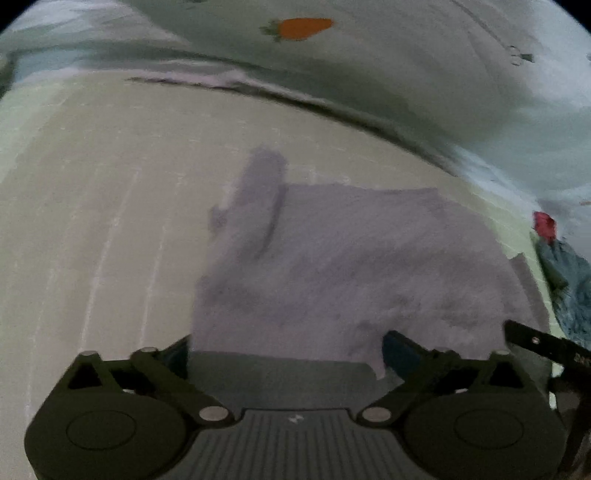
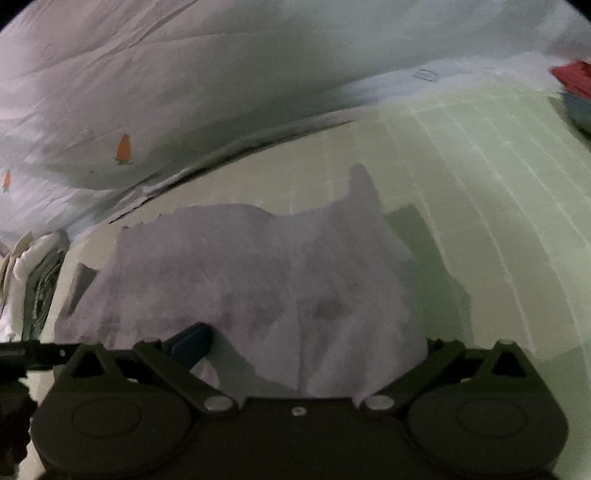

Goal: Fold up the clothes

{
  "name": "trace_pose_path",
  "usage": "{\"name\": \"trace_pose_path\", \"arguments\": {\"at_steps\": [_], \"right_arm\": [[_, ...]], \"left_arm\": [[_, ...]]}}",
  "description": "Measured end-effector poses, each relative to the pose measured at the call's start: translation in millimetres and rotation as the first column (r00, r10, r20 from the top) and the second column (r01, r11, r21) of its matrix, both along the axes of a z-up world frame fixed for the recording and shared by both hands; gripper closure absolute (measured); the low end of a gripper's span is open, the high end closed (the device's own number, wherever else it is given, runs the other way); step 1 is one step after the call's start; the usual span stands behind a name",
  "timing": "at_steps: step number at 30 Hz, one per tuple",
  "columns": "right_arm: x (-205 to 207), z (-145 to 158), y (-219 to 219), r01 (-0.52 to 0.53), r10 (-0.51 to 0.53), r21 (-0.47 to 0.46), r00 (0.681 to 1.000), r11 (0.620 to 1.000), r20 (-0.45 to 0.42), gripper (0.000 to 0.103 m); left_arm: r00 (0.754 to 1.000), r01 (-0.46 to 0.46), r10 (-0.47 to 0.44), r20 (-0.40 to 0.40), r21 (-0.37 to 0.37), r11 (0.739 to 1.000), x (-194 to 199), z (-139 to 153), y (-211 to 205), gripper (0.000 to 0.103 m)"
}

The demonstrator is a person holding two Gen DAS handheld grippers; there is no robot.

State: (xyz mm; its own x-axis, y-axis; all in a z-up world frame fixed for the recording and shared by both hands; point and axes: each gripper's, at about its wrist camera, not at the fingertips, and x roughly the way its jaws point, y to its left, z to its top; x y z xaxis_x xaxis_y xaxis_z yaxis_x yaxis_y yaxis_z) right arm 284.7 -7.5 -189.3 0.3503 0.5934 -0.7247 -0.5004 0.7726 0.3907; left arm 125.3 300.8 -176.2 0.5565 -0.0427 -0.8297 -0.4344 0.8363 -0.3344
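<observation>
We look down on a pale lilac garment point(image 1: 332, 266) lying spread on a light green sheet with a thin white grid point(image 1: 110, 206), which covers what looks like a bed. Both views are blurred, so we cannot tell what kind of garment it is; one narrow flap of it sticks out from its far edge.

The left gripper point(image 1: 284, 350) hangs over the near edge of the garment with its fingers spread wide. The cloth lies between them, and neither dark blue pad point(image 1: 399, 350) presses on it. At the right edge of this view we see part of the right gripper point(image 1: 546, 345).

In the right wrist view the right gripper point(image 2: 317, 345) stands the same way, fingers wide apart over the garment's point(image 2: 258, 273) near edge. The cloth bulges up between them and covers the right-hand finger, while the blue pad point(image 2: 192, 341) on the left-hand finger is bare and just beside the cloth.

Beyond the sheet lies a white quilt printed with orange carrots point(image 1: 304, 28). A pile of red and blue-grey cloth point(image 1: 565, 273) sits off the garment's right side, and a white and grey bundle point(image 2: 33, 273) off its left.
</observation>
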Motion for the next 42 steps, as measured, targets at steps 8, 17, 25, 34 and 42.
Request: {"name": "trace_pose_path", "arguments": {"at_steps": [8, 17, 25, 34, 42], "right_arm": [[10.3, -2.0, 18.6, 0.015, -0.003, 0.118, 0.995, 0.993, -0.104, 0.000], [-31.2, -14.8, 27.6, 0.014, 0.095, 0.316, 0.941, 0.949, -0.326, 0.041], [-110.4, -5.4, -12.9, 0.038, 0.171, 0.400, 0.864, 0.916, -0.474, 0.044], [-157.5, 29.9, 34.9, -0.103, 0.337, 0.484, 0.839, 0.869, -0.427, 0.047], [-161.1, 76.4, 165.0, -0.201, 0.474, 0.596, 0.810, 0.777, -0.345, 0.047]], "left_arm": [[0.997, 0.038, -0.036, 0.073, -0.025, 0.999, 6.1, -4.4, -5.2, 0.004], [0.992, -0.075, 0.094, 0.083, -0.211, 0.975, -32.1, -2.0, -23.0, 0.058], [0.978, -0.167, 0.192, 0.080, -0.248, 0.954, -144.0, 26.9, -71.6, 0.061], [0.909, -0.323, 0.366, 0.200, -0.216, 0.921, -229.3, 63.1, -52.7, 0.064], [0.801, -0.437, 0.479, 0.358, -0.196, 0.878, -275.9, 113.2, 47.4, 0.064]]}}
